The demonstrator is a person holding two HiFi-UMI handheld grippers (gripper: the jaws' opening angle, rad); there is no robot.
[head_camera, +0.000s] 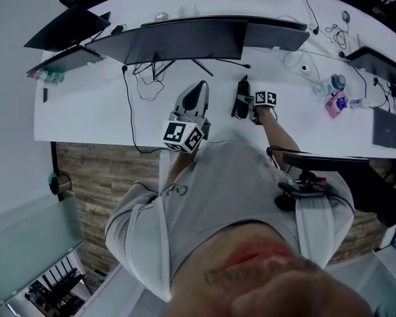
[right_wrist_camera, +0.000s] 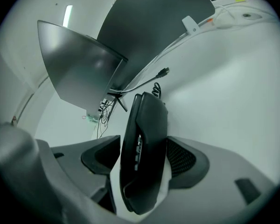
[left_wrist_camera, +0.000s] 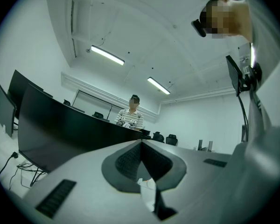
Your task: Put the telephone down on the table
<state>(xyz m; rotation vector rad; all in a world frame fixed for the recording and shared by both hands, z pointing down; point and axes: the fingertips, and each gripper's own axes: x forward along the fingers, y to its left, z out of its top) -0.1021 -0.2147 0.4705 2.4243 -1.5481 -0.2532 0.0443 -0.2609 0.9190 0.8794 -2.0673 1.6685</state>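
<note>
Your right gripper (right_wrist_camera: 144, 158) was clenched on the black telephone (right_wrist_camera: 147, 134), which stood on edge between its jaws over the white worktop (head_camera: 86, 114), near the dark monitors (head_camera: 178, 41). Contact between telephone and worktop could not be told. Your left gripper (left_wrist_camera: 141, 143) was closed, its jaws meeting on nothing, and pointed up toward the ceiling lights (left_wrist_camera: 107, 55).

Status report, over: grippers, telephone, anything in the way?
Left gripper shut, empty. Right gripper shut on telephone, upright over table, contact unclear. Cables lie clear to its left.
</note>
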